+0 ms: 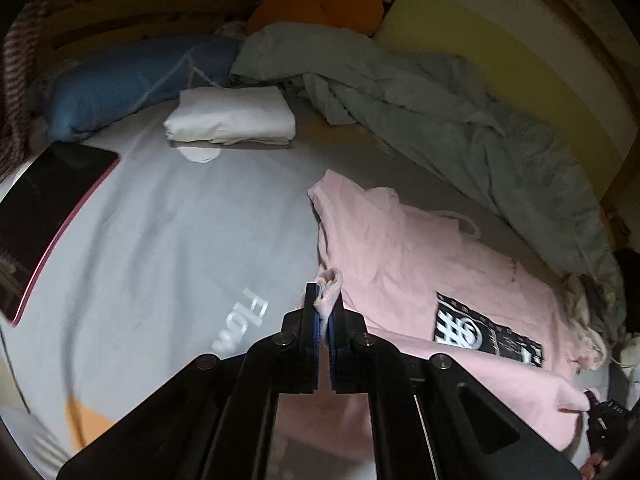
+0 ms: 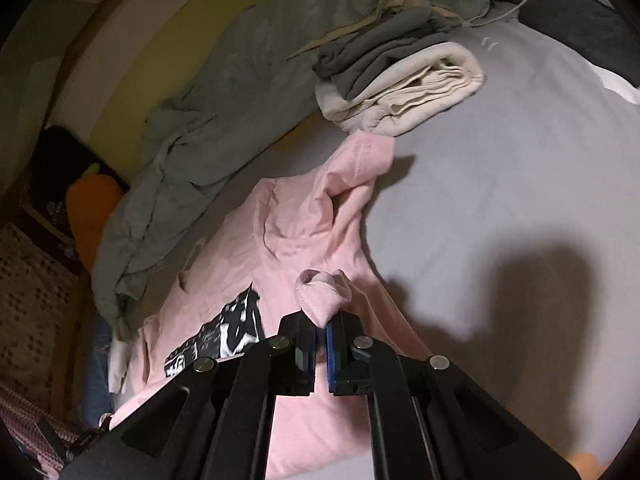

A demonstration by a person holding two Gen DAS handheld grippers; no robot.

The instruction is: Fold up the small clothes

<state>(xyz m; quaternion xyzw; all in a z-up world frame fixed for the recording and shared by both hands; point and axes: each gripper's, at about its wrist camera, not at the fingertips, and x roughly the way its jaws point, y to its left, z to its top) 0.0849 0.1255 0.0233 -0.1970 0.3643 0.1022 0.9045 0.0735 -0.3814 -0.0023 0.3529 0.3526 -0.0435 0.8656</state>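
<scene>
black jaws of the left gripper (image 1: 325, 312) are pinched tight on a small bunch of the pink sweatshirt (image 1: 420, 264) edge, and over on the other side the right gripper (image 2: 322, 320) is clamped on a ribbed cuff or hem of the same garment. the sweatshirt lies spread across the grey bedsheet (image 1: 160, 220), black print panel (image 1: 486, 334) face up, hood end reaching toward the folded cream-and-grey pile (image 2: 400, 92).

risk, as i read it: both grips hold only a little fabric near the fingertips, so a quick pull could slip one corner and leave the fold skewed. the far sleeve sits just beside the rumpled grey-green blanket (image 1: 460, 120) and could snag on it if the garment is dragged that way.

room to work looks best on the open sheet to the left gripper's side; the folded white stack (image 1: 232, 120), the blue pillow (image 1: 132, 76) and a dark flat item (image 1: 52, 200) at the sheet's edge bound it further out.
</scene>
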